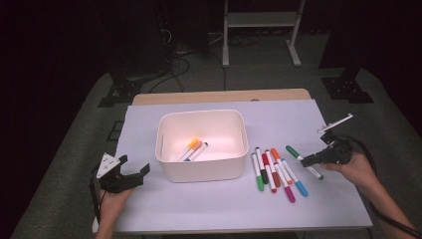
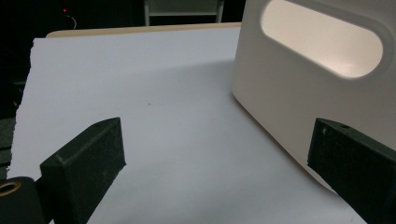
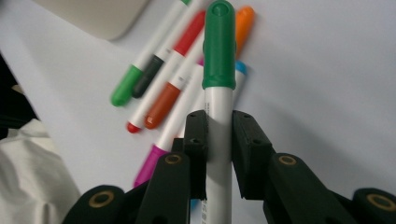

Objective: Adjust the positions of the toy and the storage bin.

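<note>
In the high view, the right hand-held gripper (image 1: 304, 160) sits at the right side of the surface (image 1: 298, 209), its jaws clenched on the green-capped marker (image 1: 303, 161), which slants from its green cap at upper left to its white barrel end at lower right, just right of the row of loose markers (image 1: 276, 172) lying side by side on the surface. The left hand-held gripper (image 1: 133, 172) rests at the left side of the surface, near the left wall of the white bin (image 1: 201, 167), its jaws spread apart and holding nothing. Three markers (image 1: 191, 149) lie inside the bin. In the left gripper view, the left hand-held gripper (image 2: 217, 149) has its two black jaws wide apart, with bare surface (image 2: 154, 102) between them; the white bin (image 2: 289, 93), with its oval handle cut-out, stands just beyond the right-hand jaw, and whether that jaw touches the wall I cannot tell. In the right gripper view, the right hand-held gripper (image 3: 218, 135) has both pads pressed against the white barrel of the green-capped marker (image 3: 218, 56), which points straight up between them, green cap at the top, above the loose markers (image 3: 163, 88) on the surface below, with a corner of the bin (image 3: 98, 16) at the top left.
</note>
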Demonstrator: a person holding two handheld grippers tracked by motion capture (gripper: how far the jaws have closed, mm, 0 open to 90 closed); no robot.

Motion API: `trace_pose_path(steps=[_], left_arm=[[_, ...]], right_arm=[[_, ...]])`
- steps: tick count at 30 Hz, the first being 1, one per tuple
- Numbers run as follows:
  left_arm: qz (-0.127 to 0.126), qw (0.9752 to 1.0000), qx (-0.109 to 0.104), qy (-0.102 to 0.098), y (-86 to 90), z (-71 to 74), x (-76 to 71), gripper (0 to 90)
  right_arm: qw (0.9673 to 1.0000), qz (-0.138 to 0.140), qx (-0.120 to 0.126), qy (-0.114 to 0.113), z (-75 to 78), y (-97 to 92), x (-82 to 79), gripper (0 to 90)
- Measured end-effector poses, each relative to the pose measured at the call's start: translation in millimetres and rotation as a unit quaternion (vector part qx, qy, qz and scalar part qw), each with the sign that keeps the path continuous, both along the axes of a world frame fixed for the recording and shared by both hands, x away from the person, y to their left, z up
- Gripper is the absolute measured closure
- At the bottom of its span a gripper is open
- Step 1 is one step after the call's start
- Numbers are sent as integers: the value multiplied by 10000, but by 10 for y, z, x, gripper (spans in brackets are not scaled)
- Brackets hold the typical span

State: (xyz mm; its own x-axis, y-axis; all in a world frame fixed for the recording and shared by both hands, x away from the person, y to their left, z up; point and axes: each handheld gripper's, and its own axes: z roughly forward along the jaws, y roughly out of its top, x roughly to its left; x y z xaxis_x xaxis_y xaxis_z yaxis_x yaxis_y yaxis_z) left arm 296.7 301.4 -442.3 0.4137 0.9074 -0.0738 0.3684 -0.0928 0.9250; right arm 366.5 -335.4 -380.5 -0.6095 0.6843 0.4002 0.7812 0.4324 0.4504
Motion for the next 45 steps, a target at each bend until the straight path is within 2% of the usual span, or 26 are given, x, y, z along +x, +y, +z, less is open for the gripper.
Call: trace_pose_path(steps=[1, 2, 3, 4, 5, 7, 8, 9, 10, 13, 16, 18, 19, 25, 27, 28, 31, 34, 35, 36, 45], left_arm=[[-6, 10000, 9, -6, -1, 1, 0, 26], [-12, 10000, 18, -6, -1, 2, -1, 26], [-13, 10000, 10, 2, -1, 0, 1, 27], [-13, 10000, 10, 2, -1, 0, 1, 27], [-15, 10000, 11, 3, -1, 0, 2, 26], [-17, 10000, 15, 0, -1, 1, 1, 27], [-21, 10000, 15, -6, -1, 2, 1, 26], [-12, 10000, -9, -17, -4, 2, 2, 26], [-12, 10000, -9, -17, -4, 2, 2, 26], [-8, 10000, -22, -18, -3, -1, 6, 26], [-20, 10000, -14, -31, 4, 1, 11, 26], [-26, 10000, -8, -35, 1, 4, 11, 26], [-26, 10000, -8, -35, 1, 4, 11, 26], [-39, 10000, -18, -41, -5, 1, 17, 26], [-39, 10000, -17, -33, 0, 4, 16, 27], [-39, 10000, -17, -33, 0, 4, 16, 27], [-44, 10000, -21, -25, -1, 2, 16, 27], [-47, 10000, -22, -52, -1, 5, 15, 26], [-52, 10000, -28, -54, -2, 5, 16, 26], [-52, 10000, -28, -54, -2, 5, 16, 27], [-68, 10000, -41, -48, -3, 3, 18, 27]], right_arm=[[10000, 0, 0, 0, 0, 0, 0, 757], [10000, 40, 30, -28, 58, 25, 4, 757], [9998, 129, 154, -72, 181, 81, 18, 757], [9998, 129, 154, -72, 181, 81, 18, 757], [9993, 263, 230, -117, 322, 165, 41, 757], [9991, 309, 247, -128, 370, 200, 48, 757], [9984, 471, 273, -175, 492, 307, 69, 757], [9979, 541, 296, -208, 554, 366, 80, 757], [9979, 541, 296, -208, 554, 366, 80, 757], [9951, 872, 348, -303, 788, 620, 123, 757], [9936, 1030, 338, -330, 884, 757, 137, 757], [9902, 1278, 427, -358, 977, 964, 145, 757], [9902, 1278, 427, -358, 977, 964, 145, 757], [9849, 1639, 428, -349, 1059, 1345, 211, 757], [9823, 1796, 394, -347, 1114, 1518, 248, 757], [9823, 1796, 394, -347, 1114, 1518, 248, 757], [9791, 1985, 309, -325, 1183, 1728, 283, 756], [9776, 2059, 288, -316, 1212, 1819, 301, 757], [9759, 2144, 249, -332, 1233, 1910, 314, 756], [9759, 2144, 249, -332, 1233, 1910, 314, 756], [9682, 2478, 149, -310, 1253, 2318, 383, 757]])
